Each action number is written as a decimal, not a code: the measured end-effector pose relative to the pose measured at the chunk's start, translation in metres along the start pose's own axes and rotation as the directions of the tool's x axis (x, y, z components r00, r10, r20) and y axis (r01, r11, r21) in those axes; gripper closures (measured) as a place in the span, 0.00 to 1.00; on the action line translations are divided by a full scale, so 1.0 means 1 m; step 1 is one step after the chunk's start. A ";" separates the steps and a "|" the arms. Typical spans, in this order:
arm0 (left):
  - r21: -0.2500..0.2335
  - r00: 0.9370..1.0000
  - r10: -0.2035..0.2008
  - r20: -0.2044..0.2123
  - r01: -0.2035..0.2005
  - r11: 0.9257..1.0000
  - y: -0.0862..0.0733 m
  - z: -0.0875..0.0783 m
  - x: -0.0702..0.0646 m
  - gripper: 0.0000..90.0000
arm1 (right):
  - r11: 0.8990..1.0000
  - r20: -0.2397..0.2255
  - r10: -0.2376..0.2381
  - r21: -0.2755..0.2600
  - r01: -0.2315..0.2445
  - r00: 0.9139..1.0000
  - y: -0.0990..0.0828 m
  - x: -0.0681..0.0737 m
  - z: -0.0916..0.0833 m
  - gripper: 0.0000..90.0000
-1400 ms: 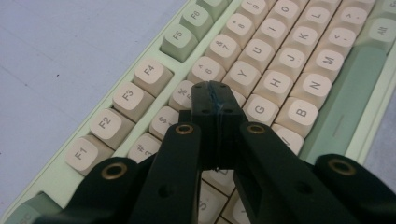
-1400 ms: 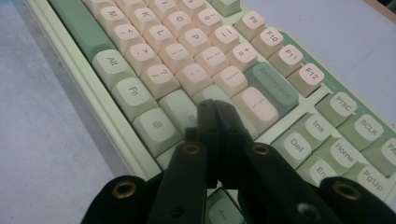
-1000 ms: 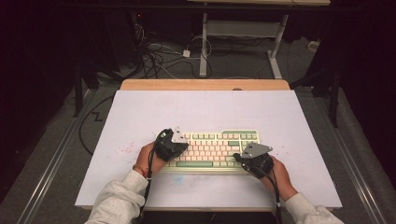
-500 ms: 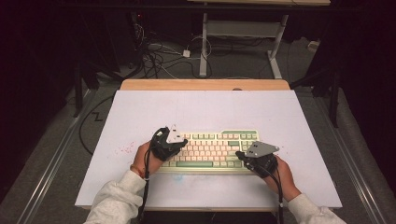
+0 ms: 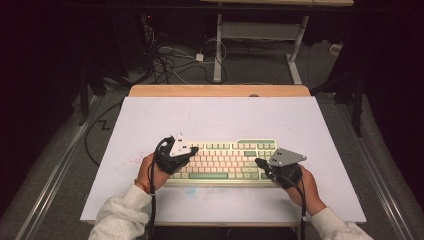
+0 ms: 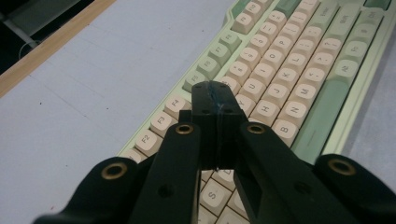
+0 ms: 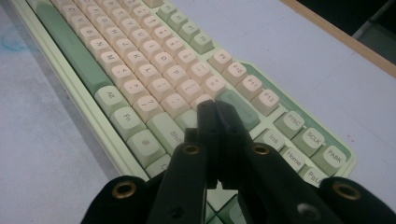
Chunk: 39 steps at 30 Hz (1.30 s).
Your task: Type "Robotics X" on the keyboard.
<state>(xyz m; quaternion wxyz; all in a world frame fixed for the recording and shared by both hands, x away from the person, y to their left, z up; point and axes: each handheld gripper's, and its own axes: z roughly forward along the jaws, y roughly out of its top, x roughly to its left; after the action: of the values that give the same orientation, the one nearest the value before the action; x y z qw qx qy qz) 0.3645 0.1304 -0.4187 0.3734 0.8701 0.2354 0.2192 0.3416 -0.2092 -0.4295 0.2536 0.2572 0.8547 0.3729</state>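
Left gripper (image 6: 215, 100), right gripper (image 7: 219, 116): both pairs of jaws together, nothing held, over keyboard (image 5: 225, 160) (green-cream) on table (image 5: 220, 112).

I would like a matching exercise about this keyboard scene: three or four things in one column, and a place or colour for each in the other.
Things:
1. left gripper
2. right gripper
3. space bar
4. table edge

Descriptions:
A. bare wood, far side
B. long green key, front row
C. jaws shut over the keyboard's left end
D. jaws shut over its right end

Pairs: 1-C, 2-D, 3-B, 4-A
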 end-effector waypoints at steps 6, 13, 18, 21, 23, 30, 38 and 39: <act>-0.015 1.000 0.002 -0.014 -0.002 1.000 -0.008 -0.007 0.001 0.98 | 1.000 -0.004 0.007 -0.008 -0.007 1.000 0.003 0.000 -0.001 1.00; -0.039 0.999 -0.007 -0.039 0.005 0.999 -0.022 -0.015 0.005 0.97 | 1.000 -0.011 0.000 -0.007 0.000 1.000 0.006 0.002 0.000 1.00; -0.063 0.998 -0.004 -0.064 0.000 0.998 -0.031 -0.021 0.005 0.97 | 1.000 -0.008 0.004 -0.007 -0.004 1.000 0.006 -0.001 0.001 1.00; -0.063 0.997 -0.006 -0.073 0.001 0.998 -0.036 -0.023 0.005 0.97 | 1.000 -0.009 0.005 -0.008 -0.005 1.000 0.006 -0.002 0.001 1.00; -0.064 0.997 -0.008 -0.073 0.003 0.998 -0.040 -0.025 0.005 0.97 | 1.000 -0.011 0.004 -0.007 -0.004 1.000 0.006 -0.002 0.001 1.00; -0.071 0.996 -0.014 -0.084 0.008 0.997 -0.050 -0.032 0.005 0.97 | 1.000 -0.012 0.004 -0.004 -0.004 1.000 0.007 -0.003 0.003 1.00; -0.073 0.996 -0.029 -0.089 0.023 0.997 -0.060 -0.039 0.004 0.97 | 1.000 -0.015 -0.001 0.000 0.001 1.000 0.011 -0.002 0.009 1.00; -0.072 0.995 -0.031 -0.091 0.024 0.997 -0.061 -0.040 0.004 0.97 | 1.000 -0.017 -0.003 -0.001 0.003 1.000 0.012 -0.002 0.009 1.00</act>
<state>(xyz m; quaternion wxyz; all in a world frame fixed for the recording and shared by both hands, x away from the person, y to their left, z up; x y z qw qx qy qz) 0.3303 0.1920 -0.4387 0.3957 0.8421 0.2563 0.2620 0.3521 -0.1990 -0.4254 0.2471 0.2528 0.8570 0.3749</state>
